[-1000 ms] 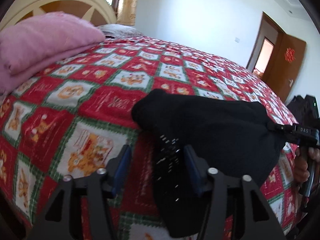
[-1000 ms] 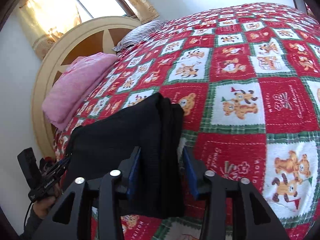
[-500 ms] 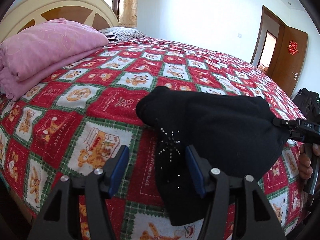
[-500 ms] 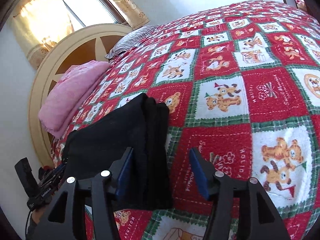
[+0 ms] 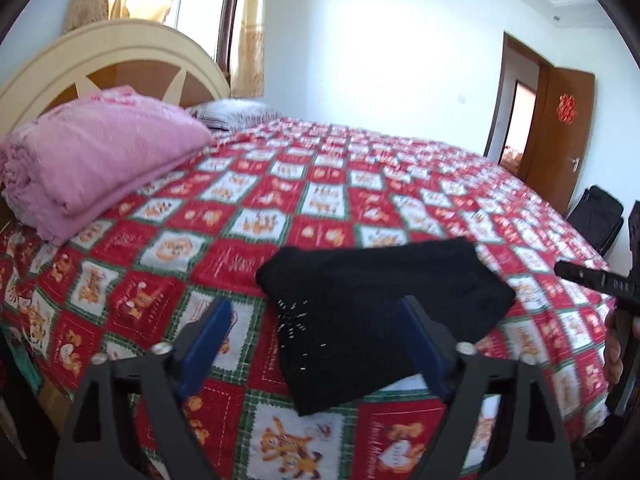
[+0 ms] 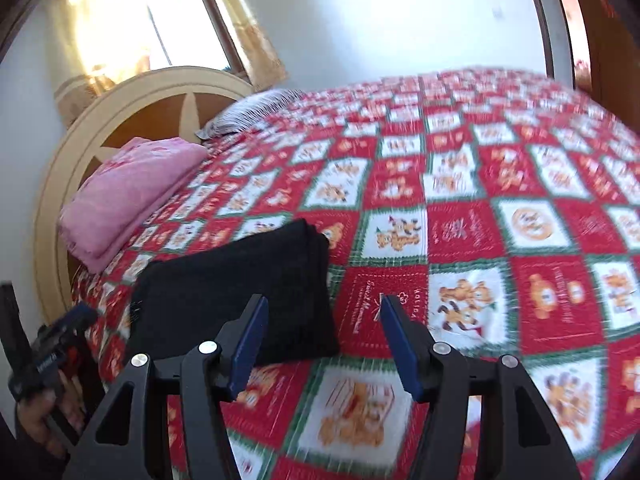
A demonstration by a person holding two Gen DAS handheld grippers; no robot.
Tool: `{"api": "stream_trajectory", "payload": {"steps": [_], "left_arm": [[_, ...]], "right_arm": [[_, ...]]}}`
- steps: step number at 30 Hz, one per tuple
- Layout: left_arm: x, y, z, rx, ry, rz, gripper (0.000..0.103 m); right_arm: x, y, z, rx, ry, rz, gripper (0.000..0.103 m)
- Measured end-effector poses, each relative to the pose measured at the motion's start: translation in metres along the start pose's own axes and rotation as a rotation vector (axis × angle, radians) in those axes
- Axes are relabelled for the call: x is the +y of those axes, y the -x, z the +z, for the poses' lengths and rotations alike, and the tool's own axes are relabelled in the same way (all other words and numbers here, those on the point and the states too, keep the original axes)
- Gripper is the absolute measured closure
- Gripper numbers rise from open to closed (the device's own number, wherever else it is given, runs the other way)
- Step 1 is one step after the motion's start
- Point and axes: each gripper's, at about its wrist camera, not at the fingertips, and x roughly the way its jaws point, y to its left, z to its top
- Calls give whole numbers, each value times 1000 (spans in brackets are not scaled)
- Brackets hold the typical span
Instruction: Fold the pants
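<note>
A: Black pants (image 5: 384,300) lay as a compact folded bundle on the red patterned bedspread (image 5: 304,200), near the bed's front edge, one corner draping toward it. Pink blanket (image 5: 100,152) sat well apart by the headboard (image 5: 120,52).

B: Fingers?

A: Left gripper (image 5: 320,344) was widening its fingers, already spread far, nothing clamped; the pants showed past and between the blue pads, untouched as far as the frame told. Right gripper (image 6: 324,344) was also opening, moderately apart, empty, positioned at the bundle's right edge in its own view.

B: Status?

A: Judged the fold essentially done, both tools free of the cloth.

B: Risks?

A: Bundle sat close to the mattress edge; a trailing pad catching a layer could peel the top fold open or drag the stack off. Thick stacked layers on the right side might also spring apart unpressed. Motion blur limited certainty on the clearance.
</note>
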Motion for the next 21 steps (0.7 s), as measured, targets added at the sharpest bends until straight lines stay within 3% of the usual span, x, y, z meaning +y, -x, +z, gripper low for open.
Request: {"api": "stream_trajectory", "payload": {"steps": [3,8,21], "left_arm": [[-7,18,6,-42,-1,-8,3],[-19,33,14,-75,-15,-23,2],[-36,55,19,-117,-44,-36,1]], "right_arm": [[16,36,-4,-59,48,2,31],[41,77,-16,-126,132,5,29],[69,117,-28,-210,208,5,29]]}}
